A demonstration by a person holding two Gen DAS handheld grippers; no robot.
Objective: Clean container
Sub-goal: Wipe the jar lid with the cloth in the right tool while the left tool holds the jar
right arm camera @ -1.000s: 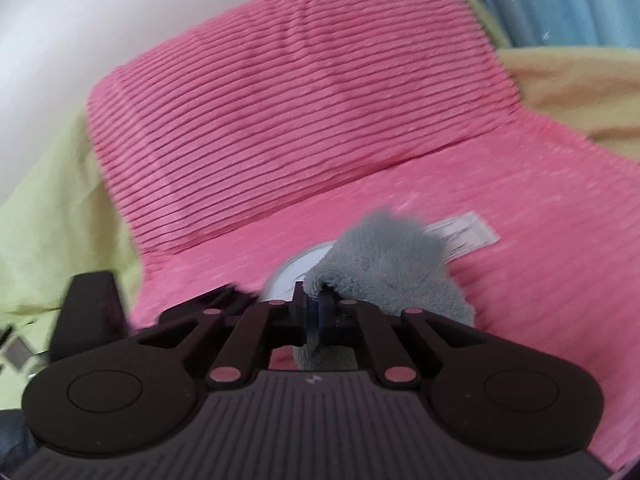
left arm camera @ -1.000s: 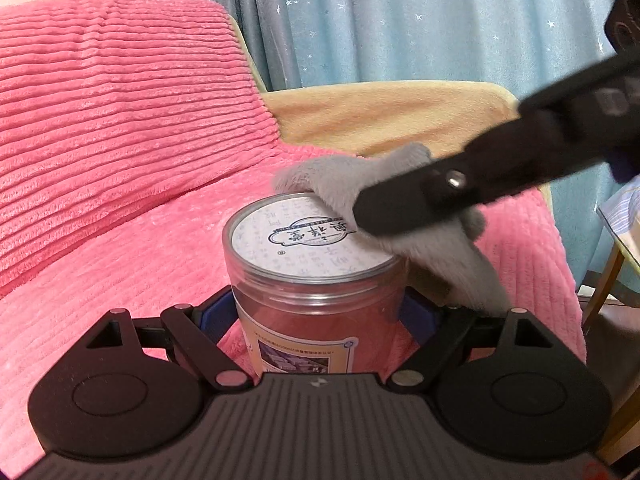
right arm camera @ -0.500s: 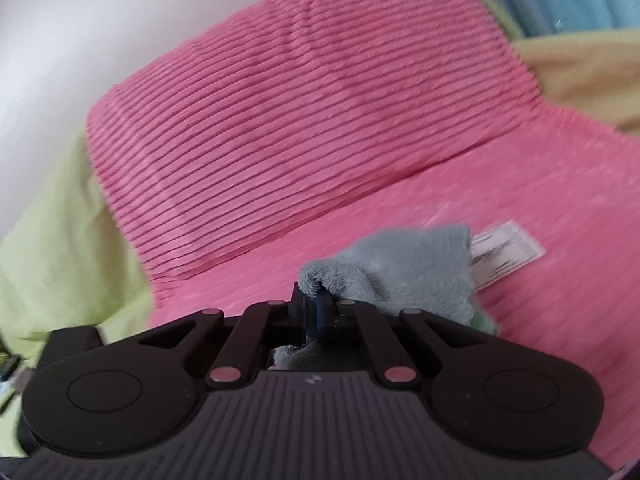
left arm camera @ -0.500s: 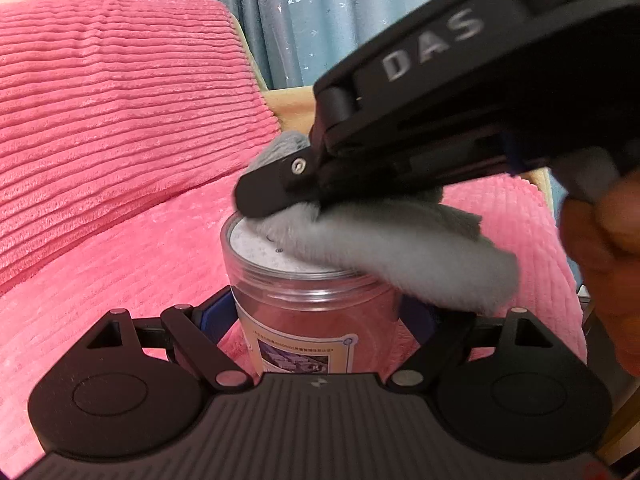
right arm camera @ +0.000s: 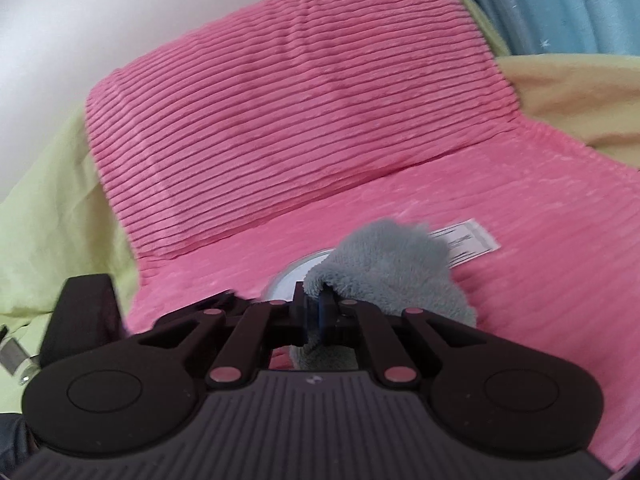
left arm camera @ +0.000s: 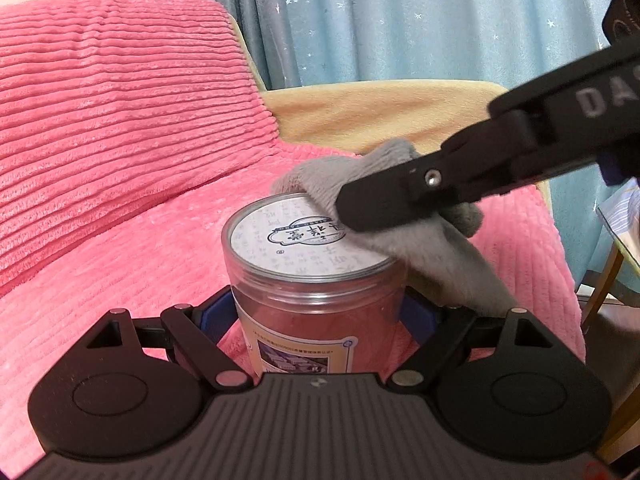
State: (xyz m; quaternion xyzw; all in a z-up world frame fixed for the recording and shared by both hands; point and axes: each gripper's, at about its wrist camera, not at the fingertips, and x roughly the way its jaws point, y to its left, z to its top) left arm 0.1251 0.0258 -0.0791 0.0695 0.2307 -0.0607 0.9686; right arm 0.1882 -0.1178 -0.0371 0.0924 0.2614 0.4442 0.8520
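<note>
A clear plastic jar with a white printed lid stands upright over the pink cushion, and my left gripper is shut on its sides. A grey fluffy cloth lies over the lid's right rim, pinched in my right gripper, which reaches in from the right. In the right wrist view the right gripper is shut on the grey cloth, with a sliver of the lid showing under it.
A pink ribbed seat cushion and back cushion cover the chair, with a white care tag on the seat. Beige upholstery and a blue curtain lie behind. A wooden table edge sits at the far right.
The right gripper swept the cloth left across the whole lid half a second ago, then drew back right, so most of the lid shows again. The left gripper and jar stayed put.
</note>
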